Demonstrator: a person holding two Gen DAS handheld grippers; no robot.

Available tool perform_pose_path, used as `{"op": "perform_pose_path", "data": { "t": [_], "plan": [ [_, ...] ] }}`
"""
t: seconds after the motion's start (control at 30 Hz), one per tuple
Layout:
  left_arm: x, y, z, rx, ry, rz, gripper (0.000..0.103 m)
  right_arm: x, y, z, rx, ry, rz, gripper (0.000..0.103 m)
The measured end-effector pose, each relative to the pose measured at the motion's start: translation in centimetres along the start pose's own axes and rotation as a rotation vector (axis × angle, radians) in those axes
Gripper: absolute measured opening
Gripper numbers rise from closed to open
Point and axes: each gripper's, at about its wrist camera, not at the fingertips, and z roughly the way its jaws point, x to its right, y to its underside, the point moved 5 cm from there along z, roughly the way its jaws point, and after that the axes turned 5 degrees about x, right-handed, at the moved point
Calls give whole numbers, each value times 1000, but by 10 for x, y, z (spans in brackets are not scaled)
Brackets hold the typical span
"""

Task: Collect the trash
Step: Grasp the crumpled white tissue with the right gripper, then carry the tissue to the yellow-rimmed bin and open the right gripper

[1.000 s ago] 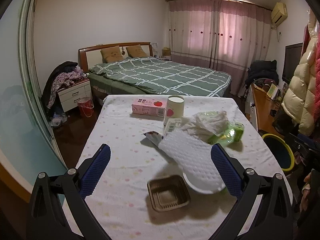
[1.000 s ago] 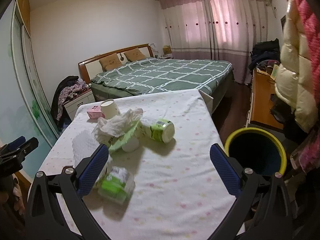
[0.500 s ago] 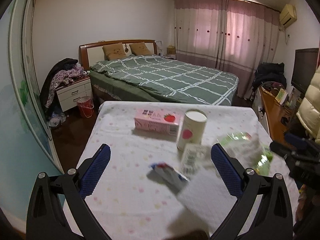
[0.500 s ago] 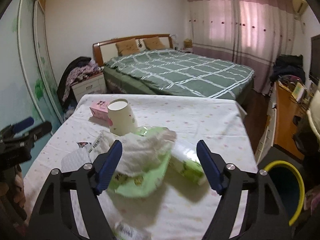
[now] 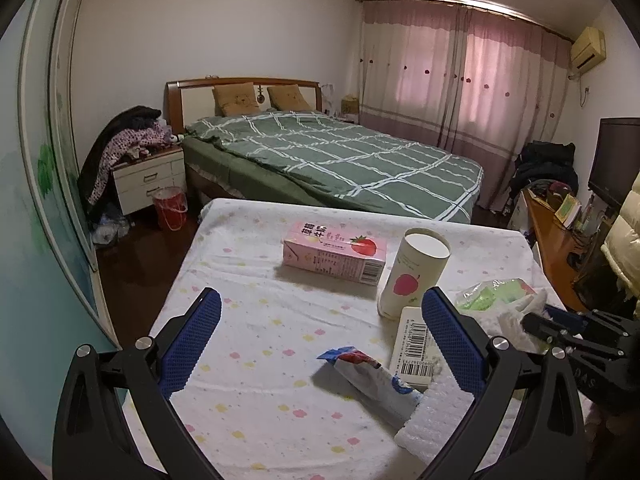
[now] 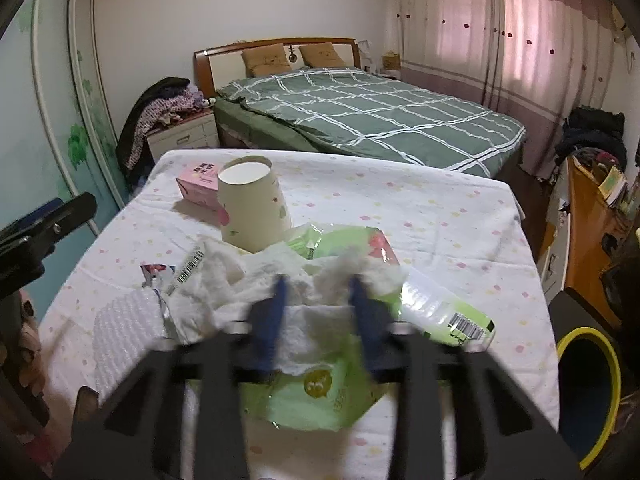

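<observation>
- My right claw (image 6: 318, 312) is blurred, its 2 fingers narrowed around the tissue wad (image 6: 288, 280) on the green wrapper (image 6: 320, 392); I cannot tell if they grip it.
- The cup (image 6: 254, 208) stands just behind the wad, the pink carton (image 6: 196, 184) beyond, its long axis across the table (image 6: 440, 216).
- The bin (image 6: 588, 392) sits on the floor to the right.
- My left claw (image 5: 320, 344) hangs spread wide over the blue wrapper (image 5: 368, 376), which lies diagonally.

Black tool (image 5: 320, 344) (blue textured pads)

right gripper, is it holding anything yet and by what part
Cannot be told for sure. The right gripper is blurred, its fingers on either side of the crumpled white tissue, near its middle. The left gripper holds nothing.
</observation>
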Motion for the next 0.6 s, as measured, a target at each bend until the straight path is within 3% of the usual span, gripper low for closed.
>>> {"op": "perform_pose_path", "data": {
  "t": [0.1, 0.27, 0.6],
  "plan": [
    [1, 3, -3, 8, -6, 11, 99, 4, 2, -2, -13, -36, 35, 6],
    [-2, 4, -5, 3, 1, -6, 99, 4, -11, -28, 51, -55, 59, 6],
    [-5, 4, -11, 11, 10, -19, 99, 17, -72, -114, 284, -36, 79, 6]
  ]
}}
